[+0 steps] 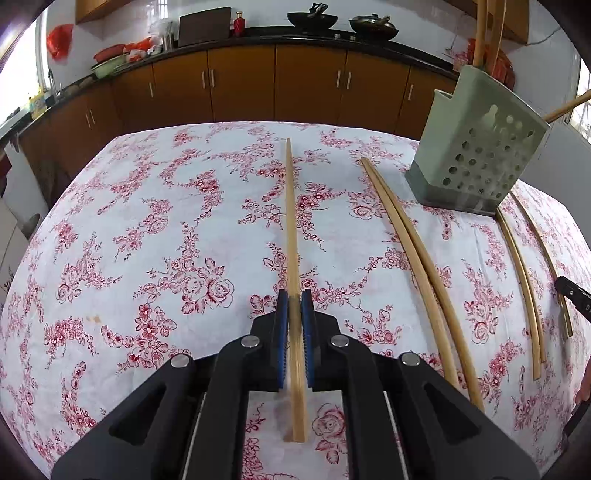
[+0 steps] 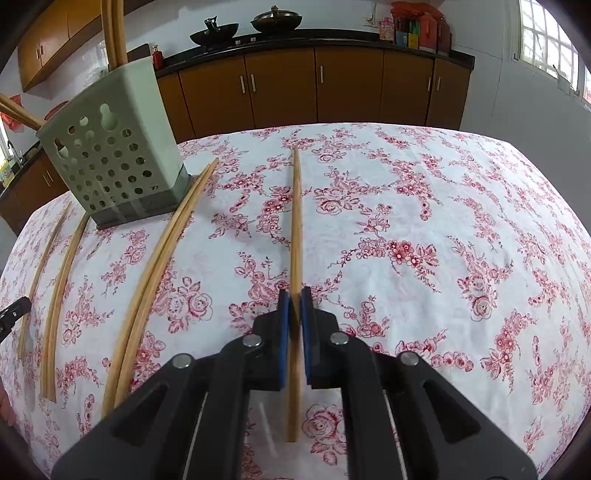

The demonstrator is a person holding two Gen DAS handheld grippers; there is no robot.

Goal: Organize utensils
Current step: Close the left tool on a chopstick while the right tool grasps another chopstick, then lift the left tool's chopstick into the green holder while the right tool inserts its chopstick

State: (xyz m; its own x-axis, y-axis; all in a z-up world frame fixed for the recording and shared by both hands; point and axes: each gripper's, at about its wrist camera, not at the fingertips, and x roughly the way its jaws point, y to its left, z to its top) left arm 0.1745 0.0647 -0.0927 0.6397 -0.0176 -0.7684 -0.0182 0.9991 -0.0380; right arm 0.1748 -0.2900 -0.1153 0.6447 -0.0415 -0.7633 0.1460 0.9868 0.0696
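My left gripper clamped on a chopstick pair, my right gripper clamped on another chopstick, perforated green holder upright on floral tablecloth, loose chopsticks beside it.

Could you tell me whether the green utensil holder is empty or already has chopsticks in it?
Not empty: chopsticks stick up out of the utensil holder and more lean out its side.

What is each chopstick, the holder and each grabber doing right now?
Left gripper: jaws shut on a wooden chopstick.
Right gripper: jaws shut on another wooden chopstick.
Pale green perforated plastic utensil holder: upright on the floral tablecloth, chopsticks inside.
Pair of loose wooden chopsticks: lying flat beside the holder.
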